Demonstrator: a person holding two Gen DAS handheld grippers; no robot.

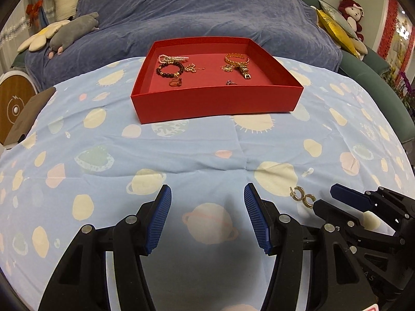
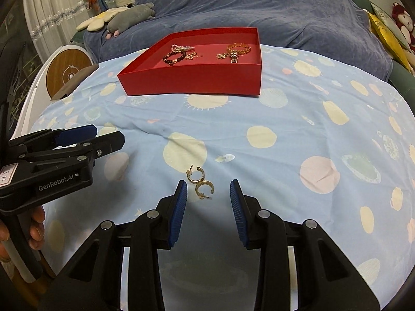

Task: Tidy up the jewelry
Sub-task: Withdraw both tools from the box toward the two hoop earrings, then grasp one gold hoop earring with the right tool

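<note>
A pale blue tablecloth (image 2: 285,119) printed with planets fills the lower two thirds of both views; behind it, along the top of the frame, lies a slate-blue sofa throw (image 1: 207,7). A shallow red tray (image 1: 218,101) sits at upper centre of the cloth. Inside it, at the left, rest a pearl bracelet (image 1: 172,58), a dark bead bracelet (image 1: 170,70) and a thin gold chain (image 1: 192,68), with a gold ring (image 1: 176,82) nearer the front wall. At the right lie a gold link bracelet (image 1: 236,59) and a small ring (image 1: 230,83).

The left gripper (image 1: 207,217) occupies the bottom of the left view, jaws spread wide over bare cloth and holding nothing. The right gripper (image 2: 208,210) occupies the bottom of the right view, jaws likewise wide and empty.

The smallest items are a pair of gold hoop earrings (image 2: 200,182), lying on the cloth well apart from the tray, just ahead of the right gripper and closer to its left blue pad (image 2: 179,212) than to the right one. In the left view the same pair appears at lower right, between the two grippers. A tiny pale piece (image 1: 308,171), too small to identify, lies just beyond them.

Judged from this layout, most of the jewelry is already in the tray; the earrings remain to be picked up and carried there.
</note>
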